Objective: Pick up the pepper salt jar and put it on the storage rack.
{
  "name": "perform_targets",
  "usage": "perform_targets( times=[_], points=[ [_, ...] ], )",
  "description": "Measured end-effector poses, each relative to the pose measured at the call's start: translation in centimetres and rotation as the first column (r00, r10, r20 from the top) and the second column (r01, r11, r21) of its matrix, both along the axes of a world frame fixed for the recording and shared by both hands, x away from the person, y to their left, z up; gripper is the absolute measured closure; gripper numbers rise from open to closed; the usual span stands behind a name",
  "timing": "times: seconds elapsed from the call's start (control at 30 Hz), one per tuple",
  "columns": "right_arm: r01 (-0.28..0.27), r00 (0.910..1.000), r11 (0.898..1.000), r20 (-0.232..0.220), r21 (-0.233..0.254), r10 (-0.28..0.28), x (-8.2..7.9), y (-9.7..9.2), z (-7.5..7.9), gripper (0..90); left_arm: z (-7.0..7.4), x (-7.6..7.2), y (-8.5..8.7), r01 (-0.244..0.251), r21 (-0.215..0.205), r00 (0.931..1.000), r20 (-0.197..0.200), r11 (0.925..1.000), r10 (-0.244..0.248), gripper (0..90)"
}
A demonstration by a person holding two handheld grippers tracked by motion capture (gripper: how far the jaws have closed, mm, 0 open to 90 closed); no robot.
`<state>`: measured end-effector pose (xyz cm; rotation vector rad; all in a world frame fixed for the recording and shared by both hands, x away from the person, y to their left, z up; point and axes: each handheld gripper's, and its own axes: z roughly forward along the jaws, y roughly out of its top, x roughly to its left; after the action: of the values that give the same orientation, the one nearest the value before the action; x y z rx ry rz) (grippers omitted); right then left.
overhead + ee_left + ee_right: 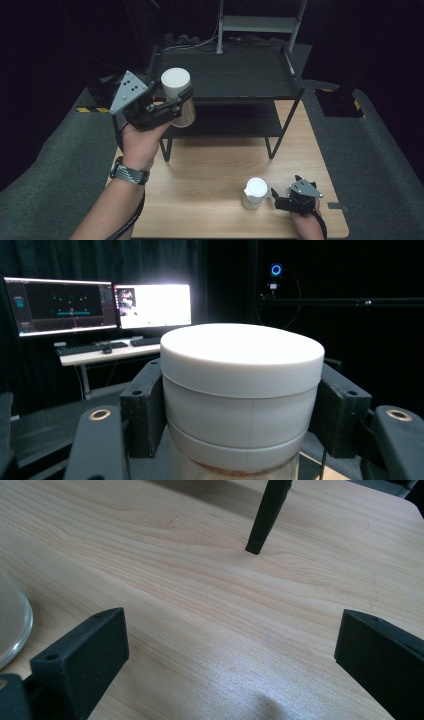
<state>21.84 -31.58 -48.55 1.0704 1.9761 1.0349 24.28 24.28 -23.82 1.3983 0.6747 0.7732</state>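
Observation:
My left gripper (pixel 181 101) is shut on a jar (pixel 176 80) with a white lid and a clear body, held upright in the air in front of the black shelf rack (pixel 235 75). In the left gripper view the black jaws press on both sides of the jar (pixel 240 370), just under its lid. A second white-lidded jar (pixel 255 192) stands on the wooden table (pixel 210 170) near the front right. Just right of it my right gripper (pixel 276 196) rests low over the table. Its jaws stand wide apart over bare wood (pixel 230 665), and the jar's clear edge (pixel 12 625) lies off to the left.
The two-tier rack takes up the back half of the table, and one of its legs (pixel 267 515) stands ahead of the right gripper. Grey matting (pixel 365 150) surrounds the table. Two lit monitors (pixel 100 305) on a desk stand far behind.

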Motion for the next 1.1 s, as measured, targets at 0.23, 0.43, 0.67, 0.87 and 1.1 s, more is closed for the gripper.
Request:
perform_targets(
  times=[0.23, 0.43, 0.67, 0.87, 1.1],
  points=[
    [-0.001, 1.0000, 1.000, -0.001, 0.003, 0.001, 0.0, -0.1, 0.0, 0.0, 1.3, 0.7, -0.8, -0.009, -0.003, 1.0000, 0.001, 1.0000, 0.009, 33.8],
    [0.000, 1.0000, 1.000, -0.002, 0.004, 0.000, 0.0, -0.1, 0.0, 0.0, 1.8, 1.8, -1.4, -0.016, -0.006, 0.9999, 0.002, 0.9999, 0.016, 33.8],
    [-0.001, 1.0000, 1.000, -0.001, 0.009, 0.001, 0.0, -0.2, 0.0, 0.0, 2.3, 3.2, -2.1, -0.032, -0.012, 0.9995, 0.002, 0.9994, 0.032, 33.8],
    [-0.002, 1.0000, 1.000, 0.002, 0.014, 0.002, 0.0, -0.3, -0.1, 0.0, 2.9, 4.4, -2.8, -0.053, -0.003, 0.9986, -0.002, 0.9986, 0.053, 33.8],
    [-0.004, 1.0000, 1.000, 0.003, 0.017, 0.004, 0.0, -0.3, -0.1, 0.0, 3.0, 5.8, -3.4, -0.073, -0.015, 0.9973, -0.011, 0.9972, 0.072, 33.8]
  ],
)
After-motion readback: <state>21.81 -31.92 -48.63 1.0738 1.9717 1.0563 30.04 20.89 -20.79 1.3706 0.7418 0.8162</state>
